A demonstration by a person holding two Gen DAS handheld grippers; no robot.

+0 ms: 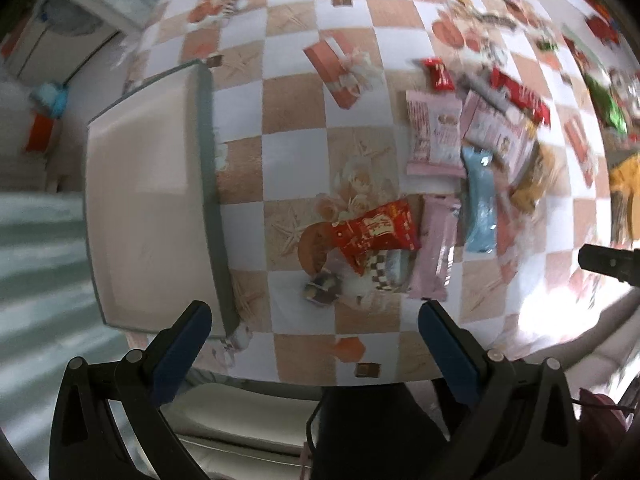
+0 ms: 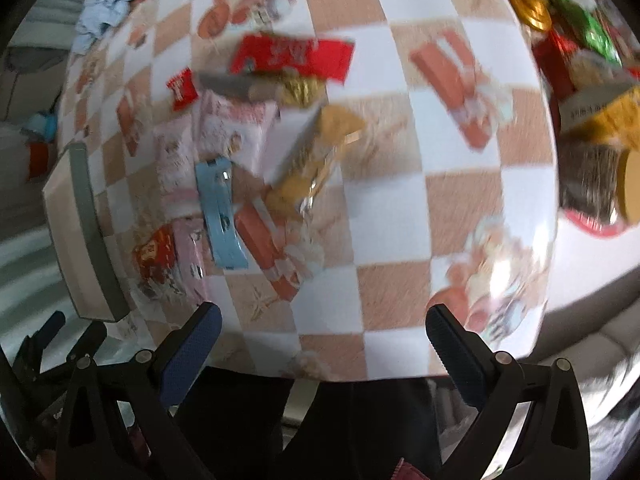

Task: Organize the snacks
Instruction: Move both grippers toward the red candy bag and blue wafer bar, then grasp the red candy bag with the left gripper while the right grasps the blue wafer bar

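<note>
Snack packets lie in a loose group on the checkered tablecloth. In the left wrist view a red packet (image 1: 376, 228) lies nearest, with a pink packet (image 1: 436, 248), a light blue packet (image 1: 480, 200) and a pink bag (image 1: 434, 132) beside it. My left gripper (image 1: 314, 316) is open and empty just short of the red packet. My right gripper (image 2: 322, 320) is open and empty above bare cloth; the yellow packet (image 2: 316, 160) and the blue packet (image 2: 220, 208) lie ahead to its left.
A shallow beige tray with a grey rim (image 1: 140, 200) sits at the table's left end, also in the right wrist view (image 2: 86, 232). More snacks are piled at the far right (image 2: 580, 60). Blue cloth (image 2: 104, 8) lies at the far edge.
</note>
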